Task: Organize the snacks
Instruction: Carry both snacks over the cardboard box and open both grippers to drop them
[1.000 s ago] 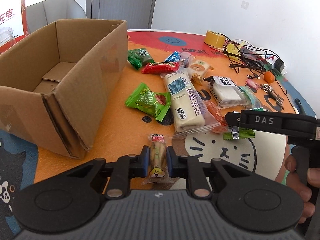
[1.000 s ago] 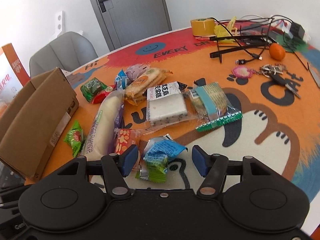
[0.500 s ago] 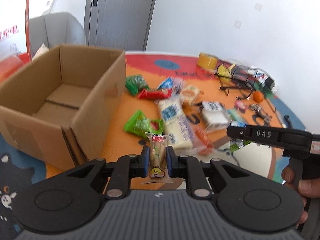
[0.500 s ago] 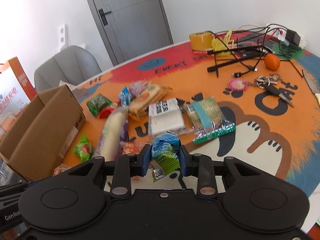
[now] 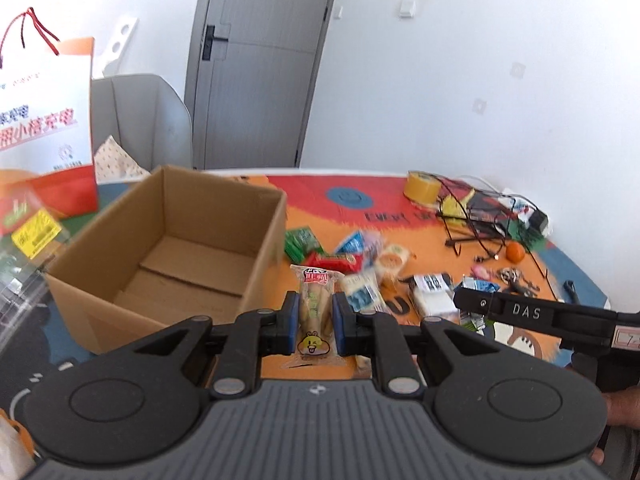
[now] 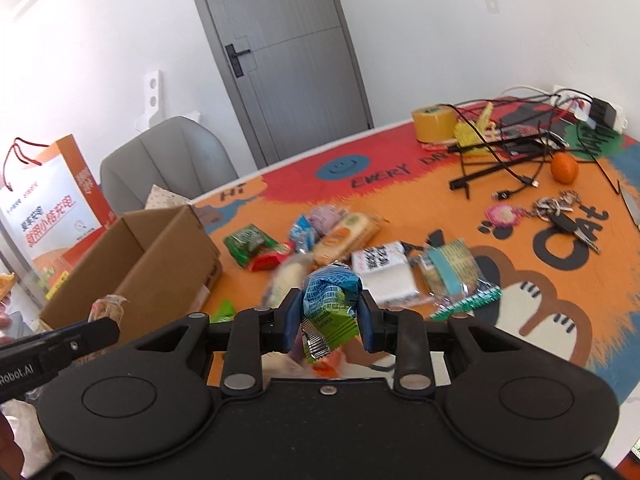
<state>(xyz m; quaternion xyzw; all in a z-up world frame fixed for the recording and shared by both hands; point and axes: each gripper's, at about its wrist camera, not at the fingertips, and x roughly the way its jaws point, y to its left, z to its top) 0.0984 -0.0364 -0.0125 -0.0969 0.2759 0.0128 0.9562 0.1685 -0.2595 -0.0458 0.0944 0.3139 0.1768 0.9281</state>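
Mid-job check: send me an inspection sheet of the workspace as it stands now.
Surface: table with an orange cartoon-cat cover.
Job's things: cardboard box, open, nothing seen inside; loose snacks beside it.
Clutter: tape roll, orange fruit, keys.
Grippers: left gripper shut on a clear snack packet; right gripper shut on a blue-green snack packet.
Cables: black tangle at the far edge.
Surroundings: grey door, grey chair, paper bag.
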